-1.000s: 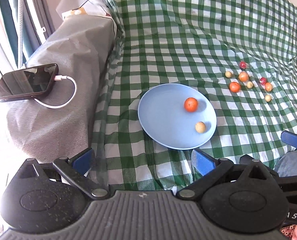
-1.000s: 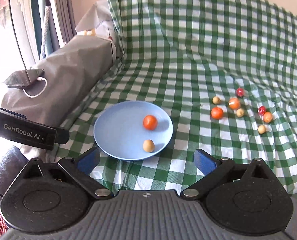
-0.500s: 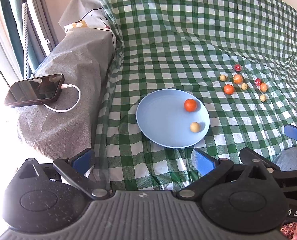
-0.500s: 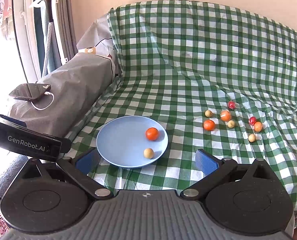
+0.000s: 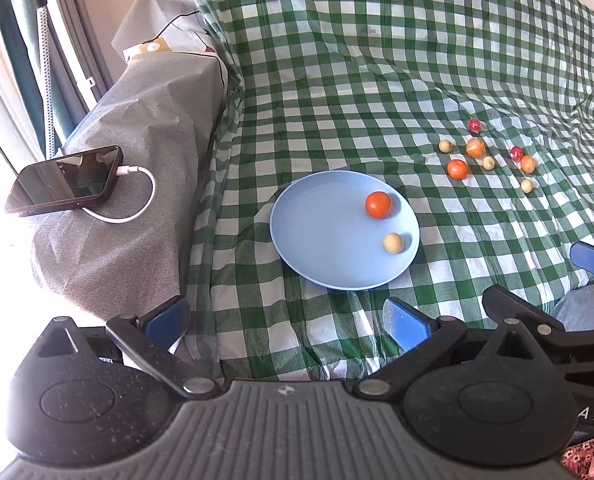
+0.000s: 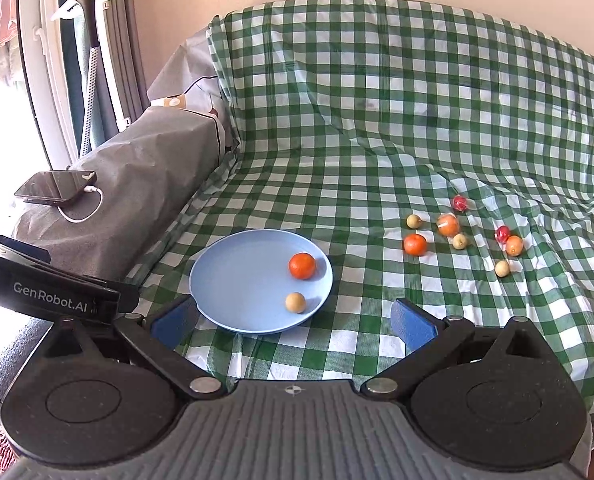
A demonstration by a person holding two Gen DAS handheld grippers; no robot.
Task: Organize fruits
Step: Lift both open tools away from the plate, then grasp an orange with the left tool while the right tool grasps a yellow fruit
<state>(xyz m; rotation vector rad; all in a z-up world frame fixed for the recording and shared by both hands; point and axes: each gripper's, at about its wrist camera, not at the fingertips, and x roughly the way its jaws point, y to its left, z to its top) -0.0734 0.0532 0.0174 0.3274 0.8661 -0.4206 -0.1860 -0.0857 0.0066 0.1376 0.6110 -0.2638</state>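
Both tools hang back off the near edge of the checked cloth (image 6: 377, 128), neither touching anything. The left gripper (image 5: 285, 320) has its blue pads spread wide on nothing, and the right gripper (image 6: 293, 320) is just as wide apart and empty, so this looks like a pause between pickups. The blue plate (image 6: 225, 280) already holds an orange fruit (image 6: 301, 265) and a small tan fruit (image 6: 295, 303), both toward its 4 o'clock side, probably because they were dropped in from that side. The loose fruit cluster (image 6: 460, 232) lies well apart at the plate's 2 o'clock, awaiting collection. A phone (image 5: 63, 180) charges on the grey armrest (image 5: 137, 128) at 9 o'clock.
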